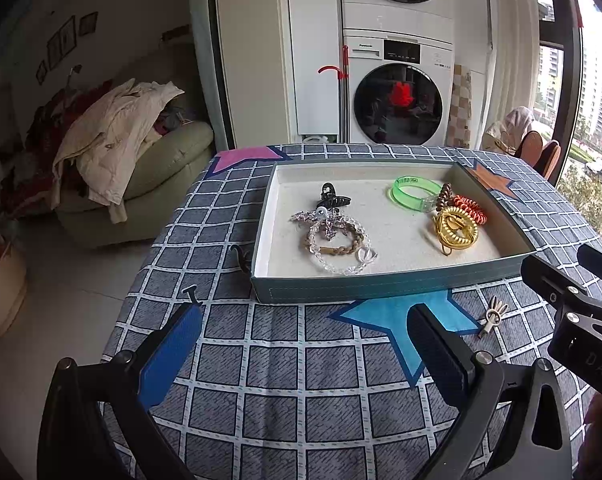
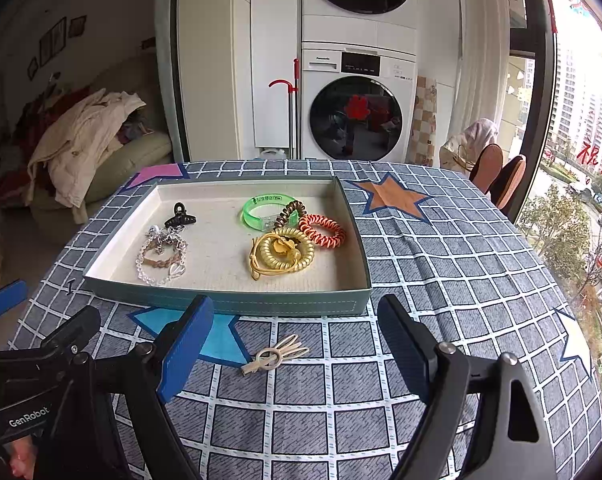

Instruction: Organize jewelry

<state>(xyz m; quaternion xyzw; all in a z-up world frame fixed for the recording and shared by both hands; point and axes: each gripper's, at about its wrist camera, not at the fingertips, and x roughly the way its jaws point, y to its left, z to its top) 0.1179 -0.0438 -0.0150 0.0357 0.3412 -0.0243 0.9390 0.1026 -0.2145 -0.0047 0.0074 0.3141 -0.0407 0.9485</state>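
Mid-sorting: both tongs, left (image 1: 305, 344) and right (image 2: 295, 350), gaped empty. Next, closing on pale metal hair clip (image 2: 275, 354) beside teal shallow cardboard tray (image 2: 229, 304).

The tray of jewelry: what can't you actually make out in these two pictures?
- Green bangle: its printing is too small to read in either view.
- Pile of bracelets: tangled, so the count is unclear.
- Dark bits on the cloth left of the tray: one partly behind the tray wall, another behind the left gripper finger; too small to identify.
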